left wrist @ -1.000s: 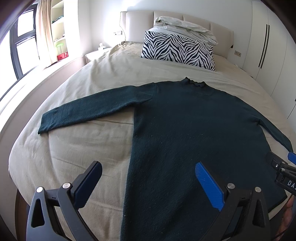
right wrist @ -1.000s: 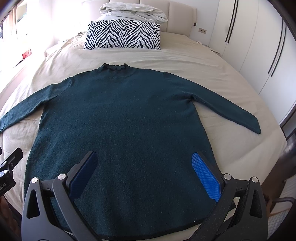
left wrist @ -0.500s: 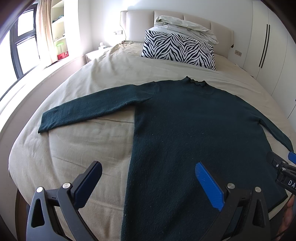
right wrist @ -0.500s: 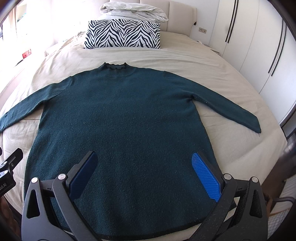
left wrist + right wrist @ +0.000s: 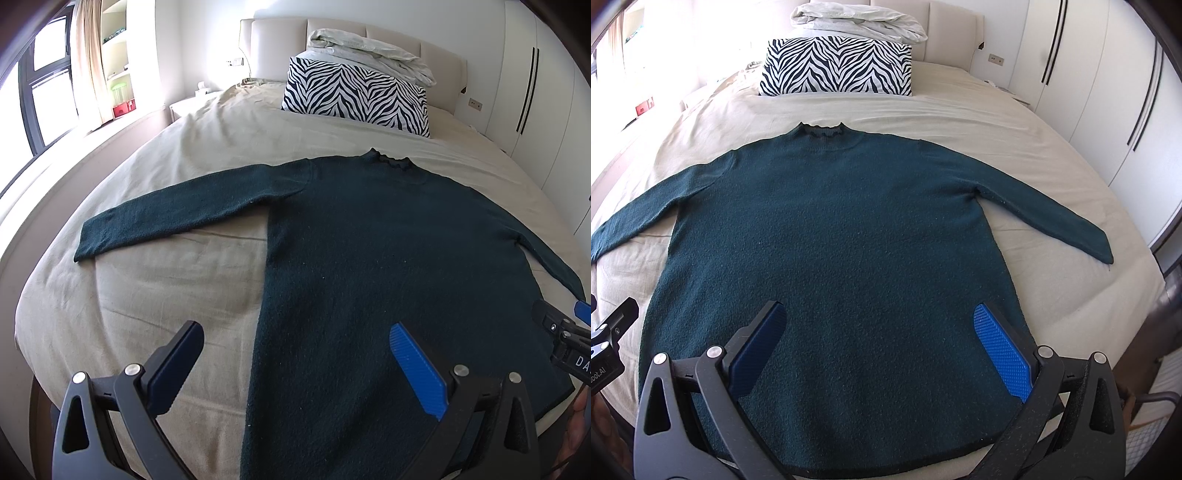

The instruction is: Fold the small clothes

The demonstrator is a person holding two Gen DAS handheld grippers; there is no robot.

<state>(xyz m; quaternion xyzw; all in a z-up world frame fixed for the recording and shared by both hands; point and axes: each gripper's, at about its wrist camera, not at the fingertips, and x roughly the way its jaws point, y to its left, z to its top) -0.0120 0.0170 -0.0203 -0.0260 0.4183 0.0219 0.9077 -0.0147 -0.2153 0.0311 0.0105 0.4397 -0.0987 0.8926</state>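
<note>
Flat on the bed (image 5: 1015,122), a dark teal sweater (image 5: 842,236) lies sleeves spread; both grippers (image 5: 295,369) (image 5: 879,343) gape, empty.

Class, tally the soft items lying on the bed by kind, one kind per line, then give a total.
Dark green sweater: 1
Zebra-print pillow: 1
Folded pale duvet: 1
Total: 3

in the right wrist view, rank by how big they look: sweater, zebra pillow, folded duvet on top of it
1. sweater, by far the largest
2. zebra pillow
3. duvet, slightly smaller, partly cut off at the top edge

Pillow and duvet sit farther away, so true sizes are unsure.
</note>
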